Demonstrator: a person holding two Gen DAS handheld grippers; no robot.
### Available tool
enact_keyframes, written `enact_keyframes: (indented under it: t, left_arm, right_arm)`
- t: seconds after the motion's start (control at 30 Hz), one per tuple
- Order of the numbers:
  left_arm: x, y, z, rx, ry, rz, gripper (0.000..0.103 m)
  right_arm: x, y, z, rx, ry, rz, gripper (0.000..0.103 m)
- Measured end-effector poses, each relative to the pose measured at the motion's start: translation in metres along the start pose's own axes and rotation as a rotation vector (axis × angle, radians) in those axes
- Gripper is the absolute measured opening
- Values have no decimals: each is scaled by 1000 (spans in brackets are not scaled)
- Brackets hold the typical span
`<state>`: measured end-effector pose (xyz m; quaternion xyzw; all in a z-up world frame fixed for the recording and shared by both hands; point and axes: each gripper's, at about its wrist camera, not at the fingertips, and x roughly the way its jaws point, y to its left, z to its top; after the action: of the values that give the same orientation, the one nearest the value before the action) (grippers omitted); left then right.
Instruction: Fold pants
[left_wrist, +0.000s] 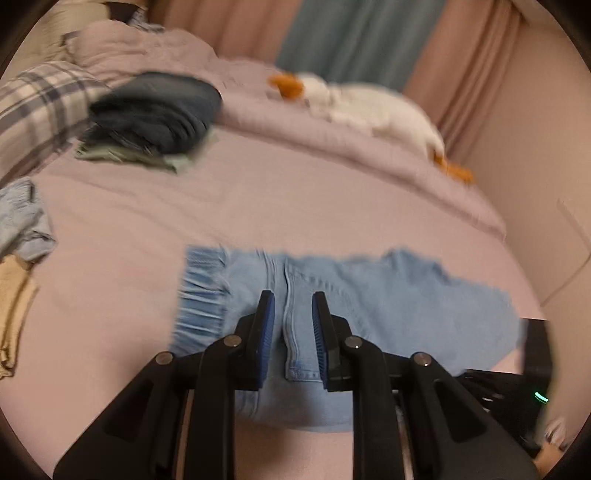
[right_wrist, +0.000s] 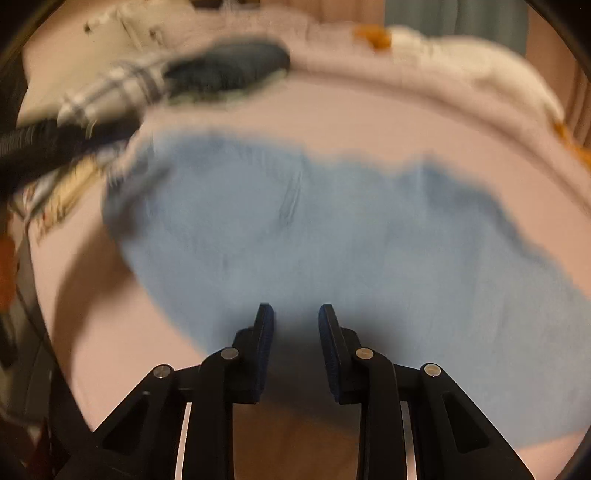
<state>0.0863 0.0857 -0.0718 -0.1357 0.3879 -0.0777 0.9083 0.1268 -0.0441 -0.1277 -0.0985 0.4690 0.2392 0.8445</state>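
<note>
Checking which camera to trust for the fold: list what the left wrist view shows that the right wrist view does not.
Only the left wrist view shows the jeans' elastic waistband and seam sharply, a crumpled pale blue garment and a tan cloth at the left edge.

Only the right wrist view shows a dark ribbed hose-like thing at the left; the jeans are blurred.

Both share the pink bed sheet, dark folded clothes, plaid fabric, a white and orange plush toy, and a gripper with its pads apart: left gripper, right gripper.
</note>
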Motion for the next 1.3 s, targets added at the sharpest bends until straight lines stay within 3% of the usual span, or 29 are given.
enact_keyframes:
  t: [0.1,0.17,0.27,0.37,0.43,0.53,0.6,0.7,0.8,0.87,0.9,0.97,1.1,1.17,1.23,1.3]
  left_arm:
    - [28,15,-20,-24,114,26,19]
    - [24,21,-29,-1,85,-8,19]
    - [18,22,-27,36,104,-18,19]
    - [18,12,-16,48,104,2,27]
    - [23,-1,-1,57,78,-22,35]
    - [37,-23,22,81,50,-58,37]
    - [51,-33,36,94,39,-83,38]
    - [78,-31,50,85,75,-63,38]
    - [94,-16,49,96,128,-20,32]
    - [94,-10,44,159,126,22,11]
    - [94,-7,43,170,126,30,7]
    - [94,-1,44,158,127,23,6]
    - [93,4,42,151,127,40,5]
    - [90,4,37,160,120,46,5]
    - [89,5,36,153,113,32,5]
    - [90,9,38,132,110,10,5]
  right_arm:
    - [-18,5,-29,-23,-39,32,29]
    - [-26,4,-36,-41,-12,70,29]
    - [-33,-17,-31,-11,56,146,29]
    - [-50,-55,-4,94,-38,215,29]
    - [-54,-85,22,192,-108,240,35]
    - [-43,-118,65,269,-156,206,38]
    - [-19,-132,99,294,-114,171,39]
    - [6,-136,123,250,-49,121,40]
    - [31,-134,129,230,77,230,40]
    - [42,-131,125,191,147,249,30]
    - [47,-126,124,143,170,192,6]
    - [53,-130,124,141,182,179,4]
    - [57,-125,124,145,143,119,3]
    - [44,-125,127,160,64,65,2]
    - [20,-149,129,264,-25,-14,3]
    - [-8,-165,119,333,-87,39,3]
